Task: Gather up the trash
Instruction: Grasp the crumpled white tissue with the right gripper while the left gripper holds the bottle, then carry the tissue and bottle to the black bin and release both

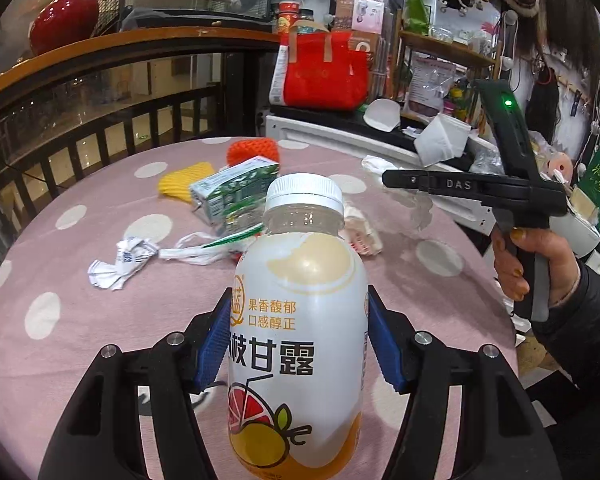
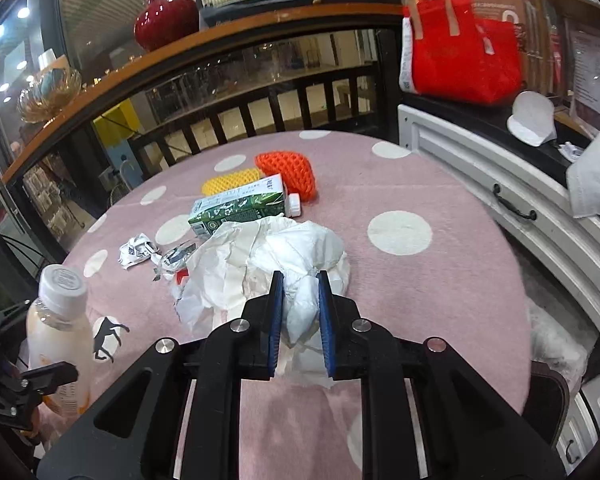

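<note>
Left gripper (image 1: 298,344): we clamp the bottle (image 1: 296,344), upright.
Right gripper (image 2: 302,320): we pinch the tissue wad (image 2: 284,256) on the table (image 2: 440,300).
Left to collect: carton (image 2: 240,204), foam nets (image 2: 290,174), wrapper (image 2: 136,252) (no bin in view).
Room: polka-dot pink cloth, railing behind, cluttered shelves.

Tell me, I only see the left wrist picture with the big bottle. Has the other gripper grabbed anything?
Observer: Yes, the right gripper is pinching crumpled white tissue paper.
Operator: Is that paper still on the table?
Observer: It rests on the pink dotted tablecloth.
Operator: Anything behind it?
Observer: A green carton lies on its side, white cap pointing right.
</note>
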The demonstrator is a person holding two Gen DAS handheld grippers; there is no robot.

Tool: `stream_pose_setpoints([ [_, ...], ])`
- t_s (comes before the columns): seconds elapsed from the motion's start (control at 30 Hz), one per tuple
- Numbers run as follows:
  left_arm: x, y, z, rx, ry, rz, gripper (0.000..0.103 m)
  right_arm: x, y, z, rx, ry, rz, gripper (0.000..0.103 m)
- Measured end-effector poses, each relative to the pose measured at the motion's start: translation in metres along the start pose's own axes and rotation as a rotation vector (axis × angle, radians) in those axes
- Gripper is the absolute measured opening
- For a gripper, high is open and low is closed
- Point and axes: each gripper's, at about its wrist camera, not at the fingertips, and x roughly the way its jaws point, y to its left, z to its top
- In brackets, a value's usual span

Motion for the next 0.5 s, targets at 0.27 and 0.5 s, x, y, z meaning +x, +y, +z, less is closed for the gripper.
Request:
stream_pose_setpoints([
  [0.27,0.011,-0.048,0.006,0.015,-0.016,-0.075,0.062,-0.067,-0.032,-0.027,0.058,-0.042,-0.032,0.017],
  [0.5,0.021,-0.099,0.009,0.056,-0.021,-0.168,0.062,-0.107,-0.073,-0.067,0.114,-0.035,-0.136,0.017],
])
